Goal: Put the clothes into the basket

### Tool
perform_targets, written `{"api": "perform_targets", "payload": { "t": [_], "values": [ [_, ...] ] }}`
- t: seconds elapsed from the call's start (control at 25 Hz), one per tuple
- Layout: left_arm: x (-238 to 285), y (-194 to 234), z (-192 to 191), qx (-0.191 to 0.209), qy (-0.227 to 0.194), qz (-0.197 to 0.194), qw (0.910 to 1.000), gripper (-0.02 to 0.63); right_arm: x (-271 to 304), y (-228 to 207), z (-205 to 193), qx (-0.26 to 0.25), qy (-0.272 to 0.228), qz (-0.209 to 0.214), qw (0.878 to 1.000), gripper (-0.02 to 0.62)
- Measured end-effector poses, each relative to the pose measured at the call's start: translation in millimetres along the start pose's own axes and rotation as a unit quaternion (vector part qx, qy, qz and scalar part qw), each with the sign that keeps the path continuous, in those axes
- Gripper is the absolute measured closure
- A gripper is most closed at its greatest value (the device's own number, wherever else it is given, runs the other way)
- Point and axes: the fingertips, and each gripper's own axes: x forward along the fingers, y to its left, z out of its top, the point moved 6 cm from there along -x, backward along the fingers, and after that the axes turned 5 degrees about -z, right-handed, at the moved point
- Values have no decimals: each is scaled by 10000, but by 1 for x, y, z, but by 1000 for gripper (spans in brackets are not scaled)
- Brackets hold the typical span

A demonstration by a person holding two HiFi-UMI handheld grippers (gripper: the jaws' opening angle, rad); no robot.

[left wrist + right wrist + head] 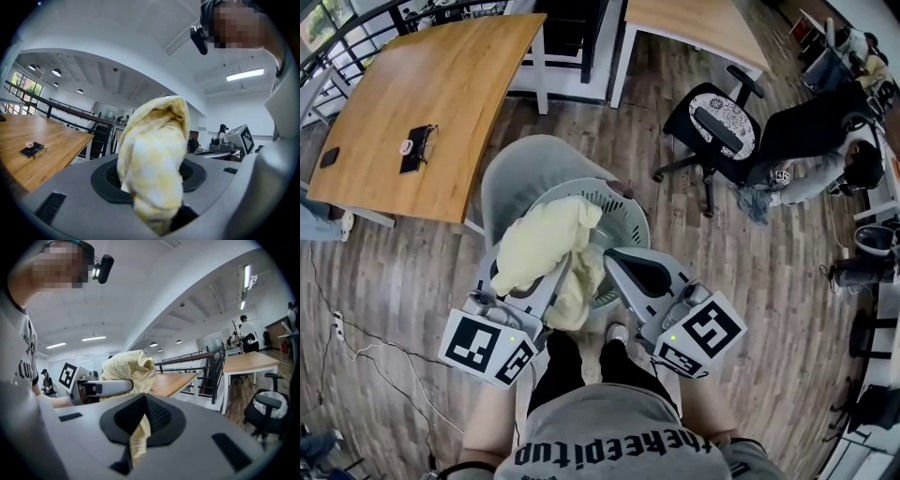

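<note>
A pale yellow cloth (546, 246) hangs bunched over the grey slotted basket (625, 217) on the floor in front of me. My left gripper (551, 274) is shut on a thick wad of it. In the left gripper view the cloth (152, 159) bulges up between the jaws of the left gripper (157, 206). My right gripper (617, 261), close beside the left one, is shut on a thin strip of the same cloth (139, 439), pinched between the black pads of the right gripper (140, 425). The main bundle (129, 367) rests on the left gripper (101, 387).
A grey shell chair (530, 173) stands just behind the basket. A wooden table (441, 84) with small items lies at far left. A black office chair (717, 127) and a seated person (825, 159) are at right. Cables (352, 342) run over the wood floor.
</note>
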Motion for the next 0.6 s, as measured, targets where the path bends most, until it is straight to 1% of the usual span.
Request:
{"api": "perform_targets", "payload": {
  "t": [0.6],
  "values": [
    [21, 46, -19, -185, 442, -581, 9972, 387, 31, -2, -20, 398, 144, -632, 9971, 586]
  ]
}}
